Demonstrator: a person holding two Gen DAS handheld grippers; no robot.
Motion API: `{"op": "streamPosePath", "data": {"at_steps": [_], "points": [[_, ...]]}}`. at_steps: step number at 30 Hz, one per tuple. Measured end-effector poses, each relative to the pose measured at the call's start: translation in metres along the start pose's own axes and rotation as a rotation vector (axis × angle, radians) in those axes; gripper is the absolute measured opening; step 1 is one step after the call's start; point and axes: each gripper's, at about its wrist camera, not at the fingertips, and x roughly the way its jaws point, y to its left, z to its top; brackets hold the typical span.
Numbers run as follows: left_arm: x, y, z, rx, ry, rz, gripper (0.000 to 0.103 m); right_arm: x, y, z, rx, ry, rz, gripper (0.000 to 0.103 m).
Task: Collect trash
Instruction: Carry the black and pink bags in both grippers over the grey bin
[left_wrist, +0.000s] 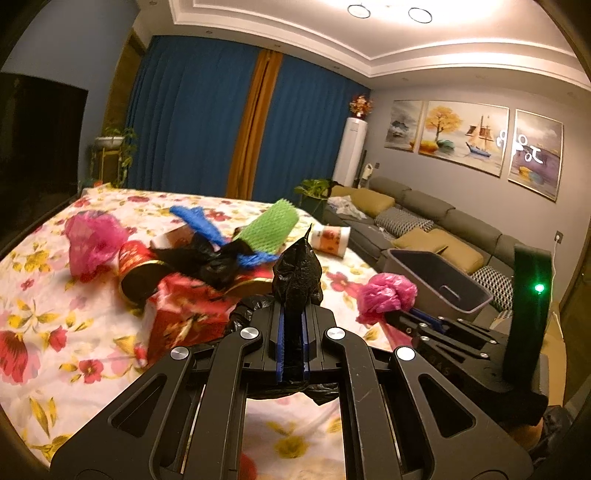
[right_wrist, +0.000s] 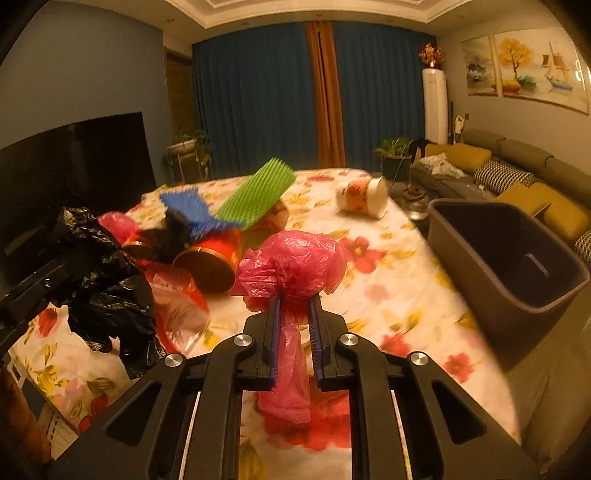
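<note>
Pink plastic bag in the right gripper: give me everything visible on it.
The crumpled pink plastic bag is thin, glossy, translucent film, bunched into a puffy ball ahead of the right gripper. The two blue-lined fingers pinch its narrow neck; a loose tail hangs back between them. It is held off the floral tablecloth, left of the open grey bin. The left view shows it near that bin's rim.

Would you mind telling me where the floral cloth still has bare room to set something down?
Bare cloth lies between the tipped paper cup, the grey bin and the right claw. Left of that it is crowded: red cans, green foam net, blue net, black bag.
</note>
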Motion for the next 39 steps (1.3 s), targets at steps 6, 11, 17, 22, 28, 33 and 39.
{"op": "streamPosePath", "data": {"at_steps": [6,11,17,22,28,33,39], "points": [[0.014,-0.026,0.014,0.033,-0.006,-0.038,0.006,-0.019,-0.026,0.013,0.002,-0.058,-0.048,0.015],[0.032,-0.058,0.029,0.071,-0.016,-0.086,0.006,-0.039,-0.055,0.025,0.006,-0.117,-0.118,0.015],[0.063,-0.105,0.049,0.111,-0.027,-0.148,0.006,-0.059,-0.101,0.039,0.027,-0.189,-0.242,0.015],[0.095,-0.145,0.062,0.140,-0.024,-0.209,0.006,-0.070,-0.141,0.045,0.049,-0.228,-0.335,0.015],[0.131,-0.185,0.061,0.173,-0.013,-0.279,0.006,-0.072,-0.176,0.048,0.076,-0.249,-0.395,0.015],[0.153,-0.206,0.055,0.184,-0.006,-0.312,0.006,-0.068,-0.195,0.049,0.093,-0.256,-0.410,0.015],[0.175,-0.219,0.053,0.186,-0.004,-0.330,0.006,-0.062,-0.202,0.050,0.103,-0.270,-0.416,0.015]]}}
